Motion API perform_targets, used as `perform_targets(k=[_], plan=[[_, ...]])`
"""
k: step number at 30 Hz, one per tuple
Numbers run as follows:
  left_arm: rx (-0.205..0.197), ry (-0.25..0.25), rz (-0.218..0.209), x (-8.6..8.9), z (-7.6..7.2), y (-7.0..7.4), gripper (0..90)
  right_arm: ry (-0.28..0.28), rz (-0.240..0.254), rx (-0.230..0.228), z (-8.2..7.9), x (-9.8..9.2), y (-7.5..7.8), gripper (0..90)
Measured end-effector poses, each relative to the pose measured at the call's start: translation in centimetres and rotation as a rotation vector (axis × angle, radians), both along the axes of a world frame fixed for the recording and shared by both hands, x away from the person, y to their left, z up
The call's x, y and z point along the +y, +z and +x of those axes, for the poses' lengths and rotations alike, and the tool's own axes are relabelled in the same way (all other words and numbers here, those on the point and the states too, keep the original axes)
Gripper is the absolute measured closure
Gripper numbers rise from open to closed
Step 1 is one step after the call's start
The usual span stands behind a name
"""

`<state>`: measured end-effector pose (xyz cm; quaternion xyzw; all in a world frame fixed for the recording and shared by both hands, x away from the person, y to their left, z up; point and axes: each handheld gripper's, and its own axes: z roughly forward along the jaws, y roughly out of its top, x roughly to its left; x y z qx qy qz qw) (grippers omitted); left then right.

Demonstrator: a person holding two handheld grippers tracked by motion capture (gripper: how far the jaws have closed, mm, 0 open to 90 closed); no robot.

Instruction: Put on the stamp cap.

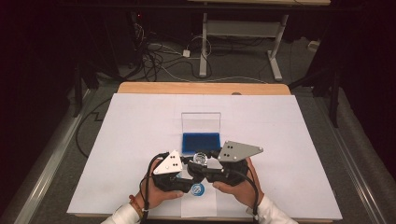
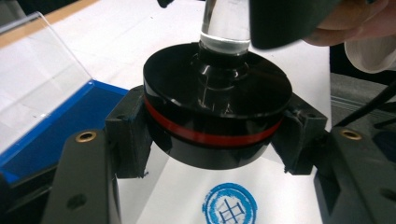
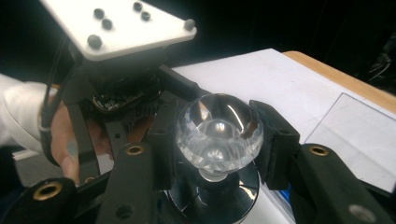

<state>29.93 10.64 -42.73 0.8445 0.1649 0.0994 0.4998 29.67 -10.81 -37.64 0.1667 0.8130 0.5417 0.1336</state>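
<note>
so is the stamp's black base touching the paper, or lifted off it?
Apart. In the left gripper view the stamp base, clamped between the left gripper pads, hangs above the paper; white sheet and the blue stamped mark show beneath it.

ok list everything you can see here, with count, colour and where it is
stamp: 1, black base with a red band and a clear knob, held above the paper at the near edge
stamped mark: 1, blue circle, on the paper under the stamp
ink pad case: 1, blue pad with a clear lid standing open, mid-table beyond the stamp
paper: 1 large sheet, white, covering the table
table: 1, wooden
left claw: shut on the stamp's base
right claw: shut on the knob
</note>
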Motion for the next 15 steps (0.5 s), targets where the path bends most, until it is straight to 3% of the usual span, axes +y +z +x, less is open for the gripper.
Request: perform_targets(k=[5,6,10,15], plan=[[-0.009,0.001,0.022,0.0,-0.1,0.2,36.3,0.011,-0.028,-0.025,-0.1,0.1,0.1,56.9],[-0.013,0.003,0.021,0.1,-0.1,0.2,36.3,0.014,-0.028,-0.015,-0.1,0.0,0.1,56.9],[-0.009,0.013,-0.007,0.8,0.1,0.5,35.9,0.016,0.045,0.062,0.9,-0.8,-0.2,56.9],[-0.004,0.013,-0.008,0.7,0.1,0.4,35.7,0.016,0.036,0.05,0.7,-0.7,-0.1,56.9]])
